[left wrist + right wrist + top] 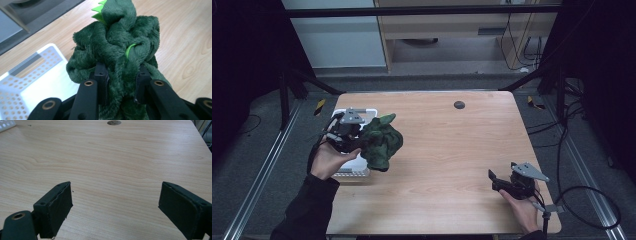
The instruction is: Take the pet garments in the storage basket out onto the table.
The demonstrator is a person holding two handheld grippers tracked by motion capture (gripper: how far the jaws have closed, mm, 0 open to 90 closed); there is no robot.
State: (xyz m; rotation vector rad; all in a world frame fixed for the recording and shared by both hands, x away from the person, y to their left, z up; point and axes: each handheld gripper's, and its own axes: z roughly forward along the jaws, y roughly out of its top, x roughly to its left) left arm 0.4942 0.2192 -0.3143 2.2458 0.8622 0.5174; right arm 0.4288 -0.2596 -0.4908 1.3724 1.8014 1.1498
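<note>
While most of the wooden worktop (447,150) lies bare, a white basket (357,170) sits at its left edge. The left claw (121,75) pinches a dark green plush toy (381,141) with bright green spikes, bunched and held up just beside the basket, off the wood. The right claw (115,207), near the front right corner, stands spread over bare wood. No writing is readable.

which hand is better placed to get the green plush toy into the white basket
Left. The left gripper is already shut on the green plush toy, held beside the white basket. The right gripper is open with nothing between its jaws, low at the table's opposite near corner.
</note>
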